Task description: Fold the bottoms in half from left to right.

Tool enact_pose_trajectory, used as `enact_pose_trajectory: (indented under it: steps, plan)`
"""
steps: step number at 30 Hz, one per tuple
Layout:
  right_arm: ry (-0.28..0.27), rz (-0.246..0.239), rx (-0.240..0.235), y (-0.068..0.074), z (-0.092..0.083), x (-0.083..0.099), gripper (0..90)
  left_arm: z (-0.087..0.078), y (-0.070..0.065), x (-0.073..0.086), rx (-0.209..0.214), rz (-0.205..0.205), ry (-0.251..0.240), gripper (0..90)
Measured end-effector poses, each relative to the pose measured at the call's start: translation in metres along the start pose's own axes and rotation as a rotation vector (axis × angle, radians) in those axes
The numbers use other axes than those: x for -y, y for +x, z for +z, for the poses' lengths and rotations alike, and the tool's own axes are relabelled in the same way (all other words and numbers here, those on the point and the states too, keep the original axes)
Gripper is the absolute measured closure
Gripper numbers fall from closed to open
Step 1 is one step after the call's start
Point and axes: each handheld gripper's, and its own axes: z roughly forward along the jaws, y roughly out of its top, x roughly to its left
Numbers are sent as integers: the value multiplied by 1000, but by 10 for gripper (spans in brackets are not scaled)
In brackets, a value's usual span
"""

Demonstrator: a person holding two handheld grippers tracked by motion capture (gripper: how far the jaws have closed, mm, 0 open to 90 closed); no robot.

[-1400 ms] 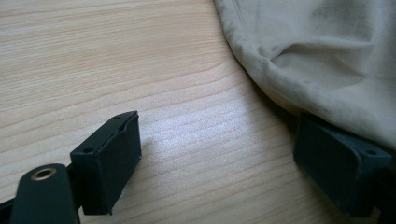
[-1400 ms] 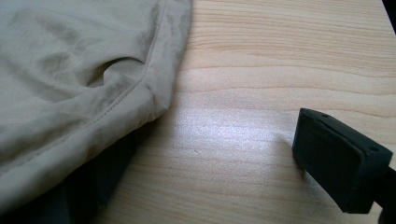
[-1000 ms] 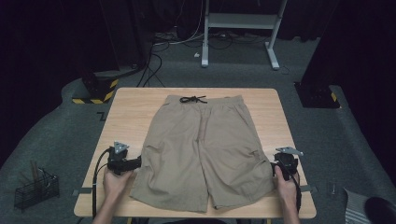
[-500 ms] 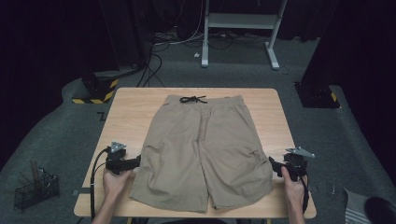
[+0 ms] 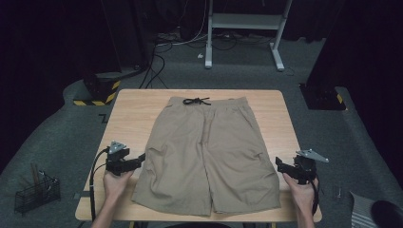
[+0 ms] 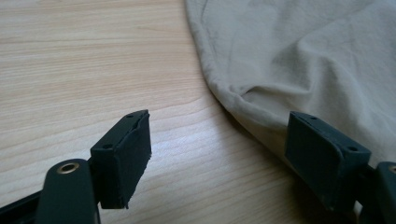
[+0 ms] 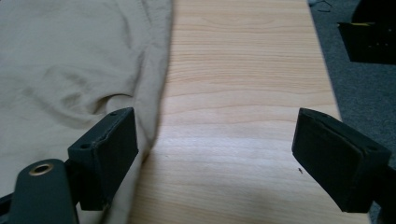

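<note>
Beige shorts point(image 5: 209, 152) lie flat on the wooden table point(image 5: 138, 109), with the waistband and black drawstring point(image 5: 196, 100) at the far side. My left gripper point(image 5: 138, 160) is at the outer edge of the left leg; its jaws are open and have just been closing slightly. In the left gripper view the gripper point(image 6: 217, 135) has wood between its jaws, and the shorts' point(image 6: 303, 56) edge lies by the right-hand jaw, unpinched. My right gripper point(image 5: 279, 164) is held open just off the right leg. In its own view the gripper point(image 7: 217, 135) spans bare table point(image 7: 233, 70), with the shorts point(image 7: 70, 60) at the left-hand jaw.
On the floor at the left stands a wire basket point(image 5: 35, 192). A white metal frame point(image 5: 244, 21) and cables lie beyond the table. A yellow-and-black base point(image 5: 97, 90) and a black base point(image 5: 323, 97) flank the far corners. The table's right edge is close to my right hand.
My right gripper has drawn a little to the right, away from the shorts' leg, and risen slightly. The left gripper has stayed by the left leg's edge.
</note>
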Motion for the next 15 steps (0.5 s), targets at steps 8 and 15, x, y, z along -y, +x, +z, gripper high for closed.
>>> enact_pose_trajectory:
  steps: [8, 15]
  plan:
    - [-9, -52, -35, 23, 4, -12, 186, 3, -11, -9, 10, 15, -20, 226]
    - [-4, -93, -150, 40, 13, -19, 146, -1, -16, -21, 38, 9, -37, 222]
